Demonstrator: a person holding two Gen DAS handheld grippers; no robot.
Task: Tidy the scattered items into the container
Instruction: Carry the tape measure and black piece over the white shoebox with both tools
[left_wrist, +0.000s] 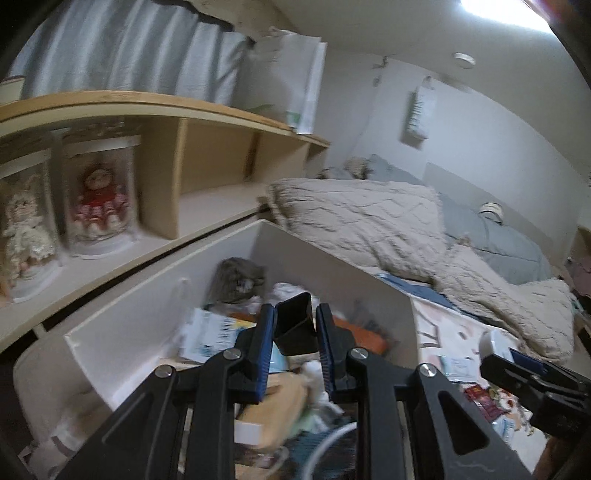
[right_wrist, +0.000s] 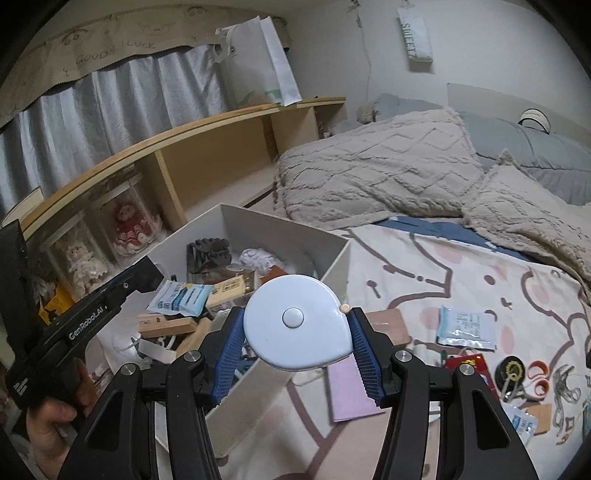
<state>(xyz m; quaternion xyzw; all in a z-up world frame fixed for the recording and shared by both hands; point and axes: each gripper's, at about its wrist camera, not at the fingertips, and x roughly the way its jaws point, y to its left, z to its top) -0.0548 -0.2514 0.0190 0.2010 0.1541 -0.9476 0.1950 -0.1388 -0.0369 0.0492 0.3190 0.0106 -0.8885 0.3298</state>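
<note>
The white open box (right_wrist: 288, 232) sits on the bed, holding packets, a dark hair claw (right_wrist: 208, 251) and other small things. My left gripper (left_wrist: 295, 309) hovers over the box (left_wrist: 147, 314), shut on a small black boxy item (left_wrist: 295, 326). My right gripper (right_wrist: 297, 312) is shut on a white round tape measure (right_wrist: 295, 332), held above the box's near right corner. Scattered on the patterned sheet to the right lie a blue-white packet (right_wrist: 466, 326), a pink card (right_wrist: 351, 387), a red item (right_wrist: 469, 363) and orange rings (right_wrist: 537, 373).
A wooden shelf (right_wrist: 207, 125) with two dolls in clear cases (left_wrist: 98, 195) runs along the left behind the box. A beige knitted blanket (right_wrist: 388, 173) and grey pillows lie at the back of the bed. A person's hand (right_wrist: 48, 417) grips the left tool's handle.
</note>
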